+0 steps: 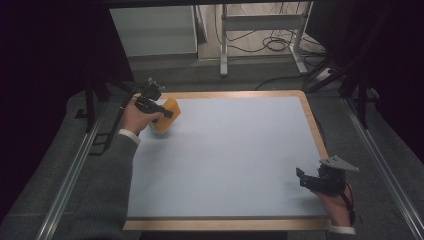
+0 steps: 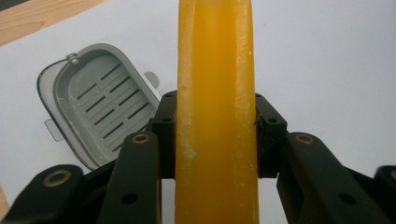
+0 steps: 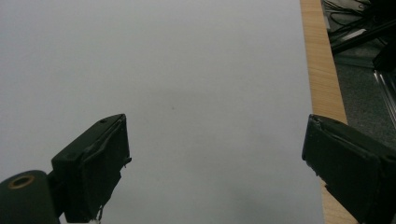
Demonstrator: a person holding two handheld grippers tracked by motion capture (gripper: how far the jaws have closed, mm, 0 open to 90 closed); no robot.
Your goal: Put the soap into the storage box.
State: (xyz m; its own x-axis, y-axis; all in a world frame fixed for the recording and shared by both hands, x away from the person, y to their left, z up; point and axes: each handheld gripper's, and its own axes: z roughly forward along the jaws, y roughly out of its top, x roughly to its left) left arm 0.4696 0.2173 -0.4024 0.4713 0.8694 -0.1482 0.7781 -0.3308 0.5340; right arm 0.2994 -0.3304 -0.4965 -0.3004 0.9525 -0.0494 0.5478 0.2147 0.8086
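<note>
Here the white table top (image 1: 225,155) carries a grey slotted soap dish (image 2: 100,100) near its far left corner, with the orange soap bar (image 2: 215,112) clamped edge-on in the left gripper (image 2: 215,135) just above it. To seat it well, lower the bar flat over the slots before releasing; the right gripper (image 3: 215,163) rests near the right edge, jaws wide apart and empty

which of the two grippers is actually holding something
The left gripper, at the far left corner of the table: its jaws clamp an orange soap bar. The right gripper stands open with nothing between its jaws.
</note>
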